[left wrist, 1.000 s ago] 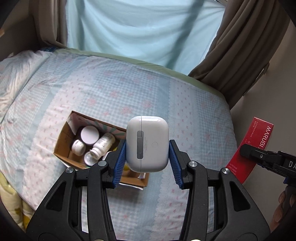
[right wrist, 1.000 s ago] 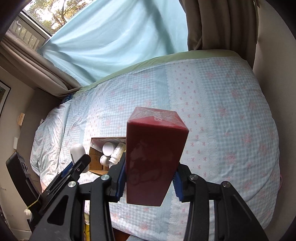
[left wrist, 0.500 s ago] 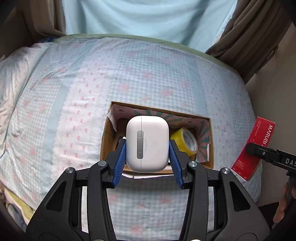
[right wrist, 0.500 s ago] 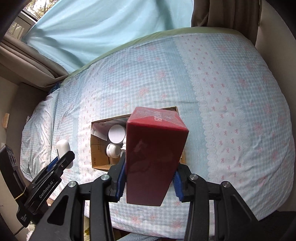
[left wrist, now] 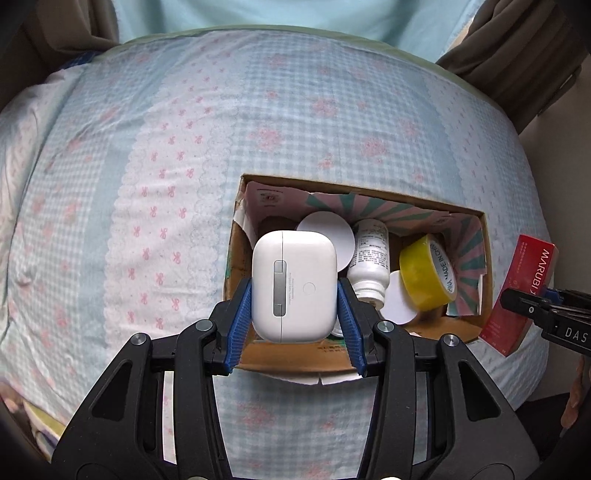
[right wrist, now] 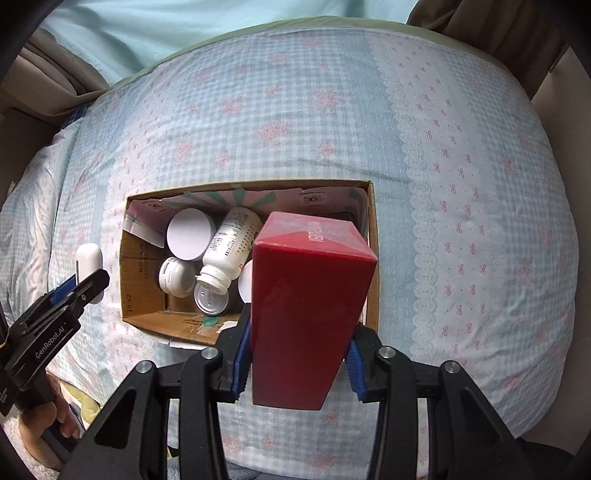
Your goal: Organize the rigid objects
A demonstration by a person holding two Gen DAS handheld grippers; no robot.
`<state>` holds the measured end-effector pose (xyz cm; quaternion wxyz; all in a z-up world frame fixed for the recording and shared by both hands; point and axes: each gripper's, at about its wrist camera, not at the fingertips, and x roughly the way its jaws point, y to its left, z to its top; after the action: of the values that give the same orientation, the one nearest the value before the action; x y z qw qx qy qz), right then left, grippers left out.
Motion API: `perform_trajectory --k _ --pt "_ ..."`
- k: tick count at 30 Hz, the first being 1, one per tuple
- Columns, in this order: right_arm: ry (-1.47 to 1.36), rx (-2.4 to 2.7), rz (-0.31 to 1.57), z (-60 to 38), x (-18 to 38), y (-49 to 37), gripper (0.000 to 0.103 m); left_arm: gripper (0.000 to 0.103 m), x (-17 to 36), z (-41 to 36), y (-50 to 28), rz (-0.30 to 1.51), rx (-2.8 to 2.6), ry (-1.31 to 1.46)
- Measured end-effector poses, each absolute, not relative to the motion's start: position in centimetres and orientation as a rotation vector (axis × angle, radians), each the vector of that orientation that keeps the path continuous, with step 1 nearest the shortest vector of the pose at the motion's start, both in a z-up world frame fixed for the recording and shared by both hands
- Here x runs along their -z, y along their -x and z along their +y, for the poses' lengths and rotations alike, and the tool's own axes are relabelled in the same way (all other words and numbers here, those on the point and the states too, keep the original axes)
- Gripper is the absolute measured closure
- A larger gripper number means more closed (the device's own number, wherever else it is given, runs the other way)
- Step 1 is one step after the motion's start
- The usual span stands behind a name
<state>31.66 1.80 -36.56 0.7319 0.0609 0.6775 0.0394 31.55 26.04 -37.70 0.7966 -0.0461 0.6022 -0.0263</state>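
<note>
My left gripper is shut on a white earbud case, held above the near left part of an open cardboard box on the bed. My right gripper is shut on a tall red carton, held over the box's right end. In the box lie a white pill bottle, a yellow tape roll, a white-lidded jar and a small white jar. The red carton also shows at the right of the left wrist view, and the case at the left of the right wrist view.
The bed has a blue and pink checked cover. A light blue curtain and brown drapes hang behind it. A beige wall stands at the right. The bed's front edge is just below the box.
Both grippers have moved in toward the box, which now looks larger and nearer in both views. The left view has shifted left, showing the bottle and jars again. Both grips are unchanged.
</note>
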Motion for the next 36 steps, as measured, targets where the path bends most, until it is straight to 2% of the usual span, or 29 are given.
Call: perform_trajectory --k 9,15,16,17,18,19,20,21,22,36 --pt "-0.094 -0.08 1.611 1.7 41.6 -34.6 0.063 0.062 42.8 25.5 -35.6 1.406 0.052 0.023" --pt "-0.05 -0.075 1.689 2.0 43.9 -35.1 0.063 0.062 44.1 25.1 -36.2 1.446 0.059 0.0" --pt "-0.035 -0.076 1.696 2.1 44.2 -35.2 0.063 0.057 44.0 25.0 -36.2 1.441 0.068 -0.001" --pt "-0.023 -0.076 1.698 2.1 44.3 -35.2 0.06 0.034 43.9 24.8 -36.2 1.436 0.075 -0.009" --pt "-0.016 -0.077 1.694 2.2 44.3 -35.3 0.056 0.017 43.7 24.6 -36.1 1.426 0.079 -0.022" --pt "-0.02 -0.084 1.683 2.1 44.1 -35.2 0.04 0.001 43.2 24.4 -35.9 1.404 0.084 -0.033" --pt "-0.033 -0.091 1.668 2.0 43.8 -35.2 0.016 0.0 42.7 24.2 -35.8 1.386 0.093 -0.042" --pt "-0.041 -0.1 1.663 1.9 43.6 -35.2 0.004 0.0 42.4 24.1 -35.6 1.379 0.108 -0.044" --pt "-0.049 -0.106 1.654 1.7 43.3 -35.1 0.0 0.0 42.2 24.1 -35.4 1.377 0.116 -0.044" --pt "-0.114 -0.087 1.544 0.6 39.6 -33.1 0.0 0.0 39.0 25.3 -33.0 1.329 0.117 -0.001"
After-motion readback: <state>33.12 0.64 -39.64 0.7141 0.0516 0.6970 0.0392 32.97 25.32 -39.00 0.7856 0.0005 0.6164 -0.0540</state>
